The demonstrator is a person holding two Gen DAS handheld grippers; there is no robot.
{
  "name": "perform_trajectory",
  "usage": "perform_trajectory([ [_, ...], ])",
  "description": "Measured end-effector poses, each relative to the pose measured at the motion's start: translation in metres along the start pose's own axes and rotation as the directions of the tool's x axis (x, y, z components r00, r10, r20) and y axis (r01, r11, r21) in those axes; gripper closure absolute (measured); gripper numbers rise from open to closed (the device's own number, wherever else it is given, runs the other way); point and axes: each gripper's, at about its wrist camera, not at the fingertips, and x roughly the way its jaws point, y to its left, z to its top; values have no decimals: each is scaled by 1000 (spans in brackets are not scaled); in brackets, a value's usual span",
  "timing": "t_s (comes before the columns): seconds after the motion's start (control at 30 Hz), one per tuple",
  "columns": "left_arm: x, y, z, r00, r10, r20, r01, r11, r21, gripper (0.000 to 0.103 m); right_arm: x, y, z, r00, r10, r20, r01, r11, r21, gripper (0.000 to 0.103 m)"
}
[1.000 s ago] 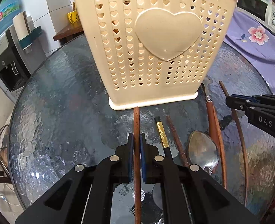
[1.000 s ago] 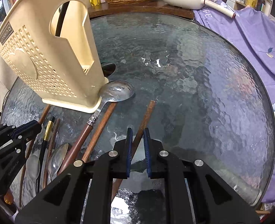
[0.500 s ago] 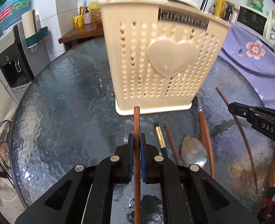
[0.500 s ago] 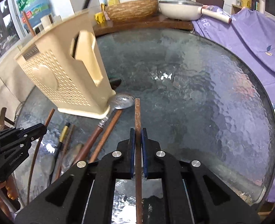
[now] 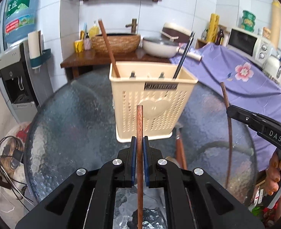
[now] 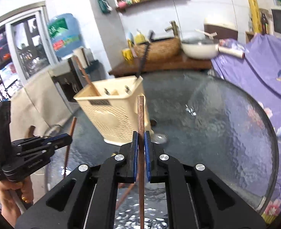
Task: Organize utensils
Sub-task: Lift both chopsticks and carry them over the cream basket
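Two brown wooden chopsticks, both lifted clear of the round textured-glass table (image 5: pixel 67 114). Left gripper (image 5: pixel 139 143) is clamping one chopstick (image 5: pixel 139 126) between blue pads; right gripper (image 6: pixel 141 137) is clamping the other chopstick (image 6: pixel 140 114). Cream perforated plastic utensil basket (image 5: pixel 153 103) is standing just beyond both tips, holding upright utensils.
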Motion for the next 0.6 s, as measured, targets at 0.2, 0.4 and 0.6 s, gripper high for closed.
perform_trajectory([
  [0.2,-23,-5,7,998,-37,46,37,999,-4,96,-32,17,11,997,40,66,-38,999,-31,96],
  [0.4,-38,-6,12,996,-60,73,60,998,2,96,-52,25,18,993,60,105,-55,997,-50,96],
  [0.6,-44,-8,16,994,-67,91,67,998,2,96,-57,30,25,991,62,120,-55,996,-65,96],
])
